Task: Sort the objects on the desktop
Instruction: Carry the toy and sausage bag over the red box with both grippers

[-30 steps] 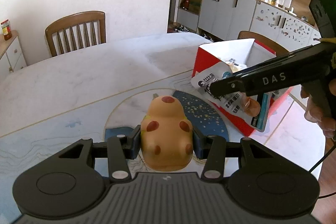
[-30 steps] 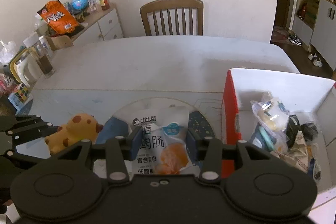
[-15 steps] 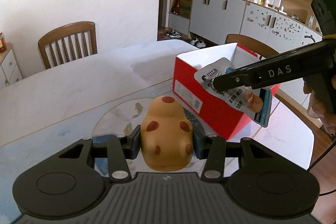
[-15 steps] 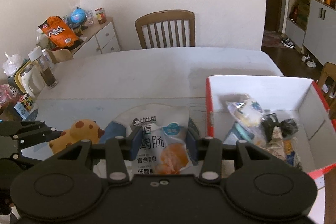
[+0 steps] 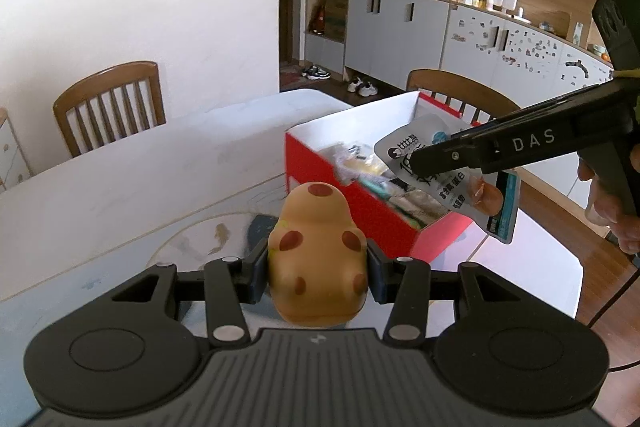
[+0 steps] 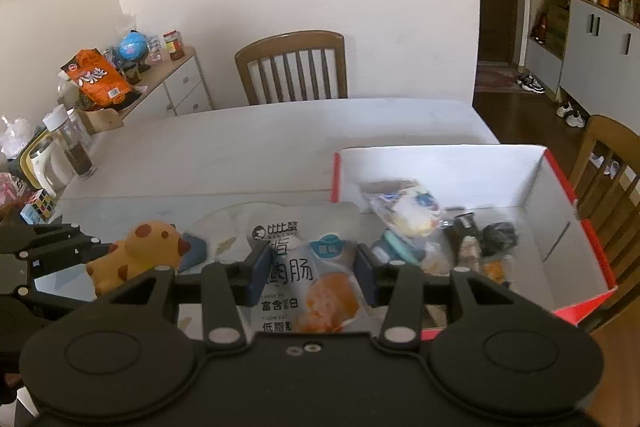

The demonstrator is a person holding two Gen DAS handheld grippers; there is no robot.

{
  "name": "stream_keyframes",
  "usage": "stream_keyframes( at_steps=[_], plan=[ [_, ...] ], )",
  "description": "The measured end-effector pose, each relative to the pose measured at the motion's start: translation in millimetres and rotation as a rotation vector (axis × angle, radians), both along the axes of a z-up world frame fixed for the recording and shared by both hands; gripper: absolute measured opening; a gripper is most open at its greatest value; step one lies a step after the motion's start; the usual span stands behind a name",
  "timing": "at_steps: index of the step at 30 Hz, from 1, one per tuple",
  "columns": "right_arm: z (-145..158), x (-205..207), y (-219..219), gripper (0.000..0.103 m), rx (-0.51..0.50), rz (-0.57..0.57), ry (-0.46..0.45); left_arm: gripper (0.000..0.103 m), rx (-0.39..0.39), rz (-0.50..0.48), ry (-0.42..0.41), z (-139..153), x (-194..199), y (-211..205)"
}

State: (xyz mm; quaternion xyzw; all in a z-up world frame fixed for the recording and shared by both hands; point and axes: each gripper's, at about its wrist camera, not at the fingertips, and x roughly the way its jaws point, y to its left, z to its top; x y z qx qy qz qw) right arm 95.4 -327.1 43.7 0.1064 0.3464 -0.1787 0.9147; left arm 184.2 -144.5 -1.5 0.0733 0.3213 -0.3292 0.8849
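Snack pouch (image 6: 308, 275) — in right hand-held gripper (image 6: 306, 277)

Hidden and blurred parts

Your left hand-held gripper (image 5: 318, 273) covers the spotted toy's (image 5: 318, 259) base, the snack pouch's (image 6: 310, 275) lower print is cut off, and the red box's (image 6: 560, 227) blurred contents stay unreadable.

"DAS" stands in pale letters on the right tool (image 5: 424, 167) arm, right of frame. The snack packet (image 6: 310, 271) reads "富含蛋白", "LOW FAT", "低脂" — its other print is partly hidden.
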Motion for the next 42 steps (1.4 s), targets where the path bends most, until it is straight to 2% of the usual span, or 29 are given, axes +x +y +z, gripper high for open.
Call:
stream_keyframes(
  at_steps=[23,32,42],
  plan=[
    [7.5,-42.6,-99.4,0.045,-0.003,-0.035,-0.011,0.047,0.027,-0.04,-0.015,3.2,17.8,-110.7],
    [-1.7,-43.0,-138.4,0.045,-0.02,-0.052,0.016,0.047,0.059,-0.075,-0.013,-4.3,33.0,-153.5],
    [-17.3,-32.2,-177.4,0.045,-0.018,-0.066,0.047,0.047,0.105,-0.107,0.04,-17.2,61.1,-191.6]
  ],
)
